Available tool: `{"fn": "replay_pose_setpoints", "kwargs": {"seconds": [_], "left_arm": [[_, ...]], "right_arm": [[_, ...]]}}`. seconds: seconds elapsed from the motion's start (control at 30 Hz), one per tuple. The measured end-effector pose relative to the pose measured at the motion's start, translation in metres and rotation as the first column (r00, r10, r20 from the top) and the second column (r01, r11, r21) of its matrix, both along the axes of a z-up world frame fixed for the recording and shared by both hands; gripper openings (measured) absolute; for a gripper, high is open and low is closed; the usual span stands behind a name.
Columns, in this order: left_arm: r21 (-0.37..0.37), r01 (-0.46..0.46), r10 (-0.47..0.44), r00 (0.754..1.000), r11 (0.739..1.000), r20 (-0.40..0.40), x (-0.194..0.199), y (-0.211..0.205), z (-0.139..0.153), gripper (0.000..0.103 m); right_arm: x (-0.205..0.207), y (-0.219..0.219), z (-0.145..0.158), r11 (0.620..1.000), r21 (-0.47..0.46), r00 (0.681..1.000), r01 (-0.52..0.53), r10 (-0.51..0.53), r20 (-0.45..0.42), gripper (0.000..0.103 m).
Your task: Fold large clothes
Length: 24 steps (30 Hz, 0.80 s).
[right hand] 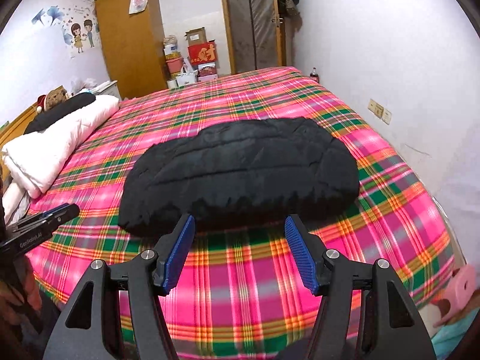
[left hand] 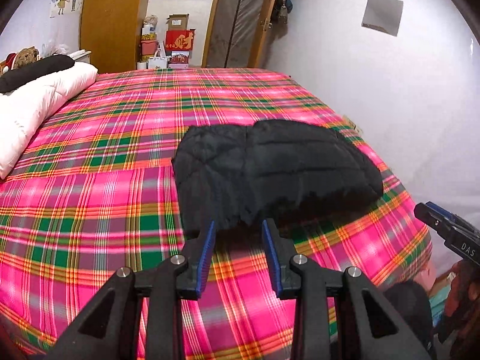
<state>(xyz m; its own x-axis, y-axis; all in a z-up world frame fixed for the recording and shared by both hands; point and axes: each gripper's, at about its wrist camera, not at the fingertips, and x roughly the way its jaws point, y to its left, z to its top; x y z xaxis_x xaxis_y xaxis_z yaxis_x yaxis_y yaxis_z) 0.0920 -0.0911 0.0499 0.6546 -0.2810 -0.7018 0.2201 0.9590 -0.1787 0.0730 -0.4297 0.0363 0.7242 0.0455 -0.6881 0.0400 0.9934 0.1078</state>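
A black quilted jacket (left hand: 270, 168) lies folded into a compact bundle on the pink plaid bed (left hand: 105, 195); it also shows in the right wrist view (right hand: 240, 174). My left gripper (left hand: 238, 225) is open and empty, its tips just short of the bundle's near edge. My right gripper (right hand: 238, 222) is open and empty, tips close to the bundle's near edge. The right gripper shows at the right edge of the left view (left hand: 444, 228). The left gripper shows at the left edge of the right view (right hand: 45, 219).
A white folded quilt (right hand: 60, 144) with a black item on top lies at the bed's left side. A wooden wardrobe (right hand: 132, 36), stacked boxes (right hand: 198, 57) and a door (right hand: 255, 21) stand beyond the bed. A white wall (right hand: 405, 90) runs along the right.
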Motion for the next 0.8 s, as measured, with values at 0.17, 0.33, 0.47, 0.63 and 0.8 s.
{"fn": "replay_pose_setpoints", "kwargs": {"seconds": [0.17, 0.33, 0.47, 0.63, 0.8], "left_arm": [[0.033, 0.040, -0.039, 0.999, 0.999, -0.022, -0.023, -0.010, -0.011, 0.034], [0.061, 0.055, -0.051, 0.997, 0.997, -0.063, -0.023, -0.020, -0.028, 0.045], [0.078, 0.043, -0.035, 0.995, 0.996, -0.095, -0.016, -0.023, -0.039, 0.048], [0.094, 0.031, -0.021, 0.994, 0.995, -0.106, -0.015, -0.025, -0.042, 0.052], [0.105, 0.033, -0.021, 0.993, 0.994, -0.115, -0.017, -0.028, -0.042, 0.052]], "right_arm": [[-0.018, 0.005, -0.016, 1.000, -0.031, 1.000, 0.003, -0.004, -0.031, 0.063], [-0.018, 0.002, -0.029, 0.998, -0.060, 0.998, 0.001, -0.004, -0.059, 0.063], [-0.013, -0.003, -0.037, 0.998, -0.058, 0.997, 0.007, -0.012, -0.081, 0.063], [-0.014, -0.009, -0.042, 0.999, -0.047, 0.996, 0.015, -0.019, -0.092, 0.063], [-0.016, -0.009, -0.040, 0.999, -0.042, 0.996, 0.009, -0.012, -0.091, 0.063]]}}
